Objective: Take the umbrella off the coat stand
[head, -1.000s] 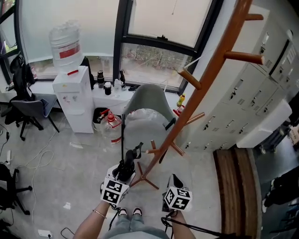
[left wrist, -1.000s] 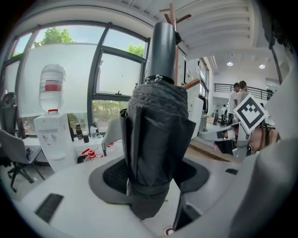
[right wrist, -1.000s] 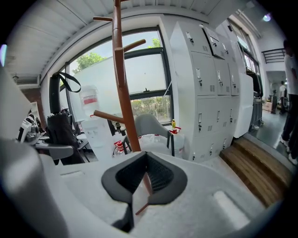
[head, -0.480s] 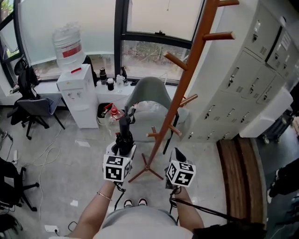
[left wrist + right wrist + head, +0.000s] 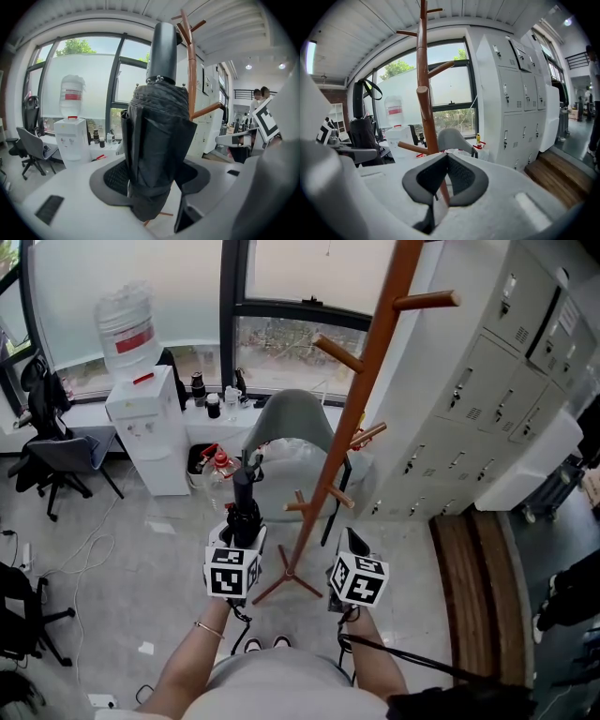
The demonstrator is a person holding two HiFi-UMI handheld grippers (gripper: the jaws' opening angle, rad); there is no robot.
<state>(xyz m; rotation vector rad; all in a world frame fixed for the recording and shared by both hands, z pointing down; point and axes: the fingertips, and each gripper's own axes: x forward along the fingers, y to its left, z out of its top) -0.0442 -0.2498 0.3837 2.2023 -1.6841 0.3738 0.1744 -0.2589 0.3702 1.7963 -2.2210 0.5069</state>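
The folded black umbrella [image 5: 246,495] [image 5: 154,140] stands close to upright, its long axis running up and down. The smooth black handle [image 5: 162,51] points at the ceiling and the bundled canopy hangs below it. In the right gripper view the umbrella [image 5: 359,123] shows the same way up, with a wrist loop [image 5: 371,89] at the top of the handle.

It sits in the left tongs [image 5: 244,526] [image 5: 154,180], whose jaws stand wide with the pads [image 5: 116,177] pressed on either side of the canopy's lower part. The blunt bottom end reaches down past the pads. The right tongs [image 5: 349,547] [image 5: 446,176] carry nothing, and their pads [image 5: 461,176] seem to meet at the tips, though the angle makes that hard to judge. Both tongs are held side by side in front of the person, the right one just right of the stand's foot in the head view.

The umbrella is off the wooden coat stand [image 5: 361,381] [image 5: 423,93], apart from it and to its left. The stand's brown pole and bare pegs rise between the two tongs.

The floor [image 5: 122,587] is pale grey, with white cables trailing over it at the left. Behind the stand are a grey shell chair [image 5: 298,427] and a tall dark-framed window [image 5: 281,296]. A white water dispenser [image 5: 145,437] with its bottle on top stands at the left, beside a black office chair [image 5: 47,451]. Grey lockers [image 5: 487,399] line the right wall above a wooden step [image 5: 469,568].
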